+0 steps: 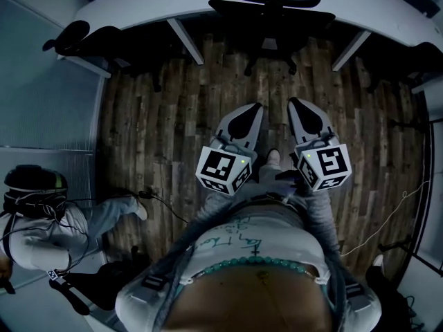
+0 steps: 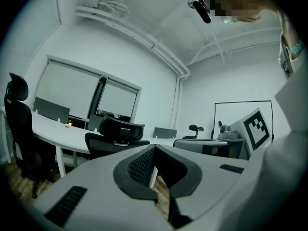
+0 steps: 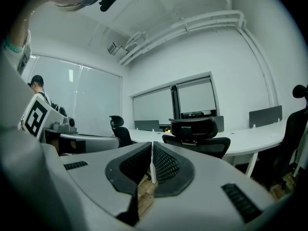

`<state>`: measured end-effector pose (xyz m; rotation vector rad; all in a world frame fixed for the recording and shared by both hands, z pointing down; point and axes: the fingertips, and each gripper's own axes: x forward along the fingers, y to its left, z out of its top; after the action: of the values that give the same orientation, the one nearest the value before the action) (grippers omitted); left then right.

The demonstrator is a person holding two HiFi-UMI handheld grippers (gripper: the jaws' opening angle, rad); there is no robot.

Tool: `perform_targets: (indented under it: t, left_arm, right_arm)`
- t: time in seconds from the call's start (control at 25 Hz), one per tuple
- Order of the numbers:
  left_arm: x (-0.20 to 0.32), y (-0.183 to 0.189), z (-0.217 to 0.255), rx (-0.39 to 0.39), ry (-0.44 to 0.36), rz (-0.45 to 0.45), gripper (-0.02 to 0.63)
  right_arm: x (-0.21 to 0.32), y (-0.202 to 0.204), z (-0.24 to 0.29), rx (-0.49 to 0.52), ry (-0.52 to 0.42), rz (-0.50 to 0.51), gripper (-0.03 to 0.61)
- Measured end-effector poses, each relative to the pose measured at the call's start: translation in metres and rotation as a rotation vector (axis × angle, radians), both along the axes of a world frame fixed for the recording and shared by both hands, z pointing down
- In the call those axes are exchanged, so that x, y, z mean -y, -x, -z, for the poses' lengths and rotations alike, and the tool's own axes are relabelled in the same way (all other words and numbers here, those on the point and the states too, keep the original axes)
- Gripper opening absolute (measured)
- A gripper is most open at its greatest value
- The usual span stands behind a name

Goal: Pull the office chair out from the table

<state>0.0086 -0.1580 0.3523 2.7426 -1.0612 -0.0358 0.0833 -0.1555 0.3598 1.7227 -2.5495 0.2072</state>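
The left claw [image 1: 254, 108] and the right claw [image 1: 295, 104] are each pressed together and grip nothing. They are held side by side above the wooden floor [image 1: 173, 109]. The office chair [image 1: 271, 9] stands far ahead, pushed in against the white table [image 1: 138, 4], well apart from both claws.

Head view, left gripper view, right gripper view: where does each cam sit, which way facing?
Head view: on the person's head, looking steeply down at the wood floor; shows shirt, left tongs and right tongs, both shut.
Left gripper view: on the left tongs, looking along them toward the office chair; shirt at right edge.
Right gripper view: on the right tongs, same chair ahead; shirt at left edge.
Shared: all three show the office chair at the white table.
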Motion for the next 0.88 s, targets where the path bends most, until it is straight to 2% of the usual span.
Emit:
perform_targets:
  t: [0.16, 0.44, 0.72, 0.88]
  left_arm:
    - [0.017, -0.022, 0.004, -0.010, 0.009, 0.012, 0.011]
    - [0.041, -0.049, 0.004, -0.009, 0.022, 0.043, 0.011]
    - [0.051, -0.063, -0.007, 0.015, 0.029, 0.080, 0.011]
    - [0.051, -0.071, -0.009, 0.072, 0.006, 0.082, 0.011]
  right_arm:
    - [0.021, -0.020, 0.002, 0.006, -0.005, 0.018, 0.020]
    - [0.044, -0.031, -0.002, 0.018, 0.013, 0.112, 0.020]
    - [0.057, -0.049, -0.007, 0.015, 0.004, 0.139, 0.020]
    - [0.059, -0.059, -0.011, 0.014, 0.021, 0.134, 0.020]
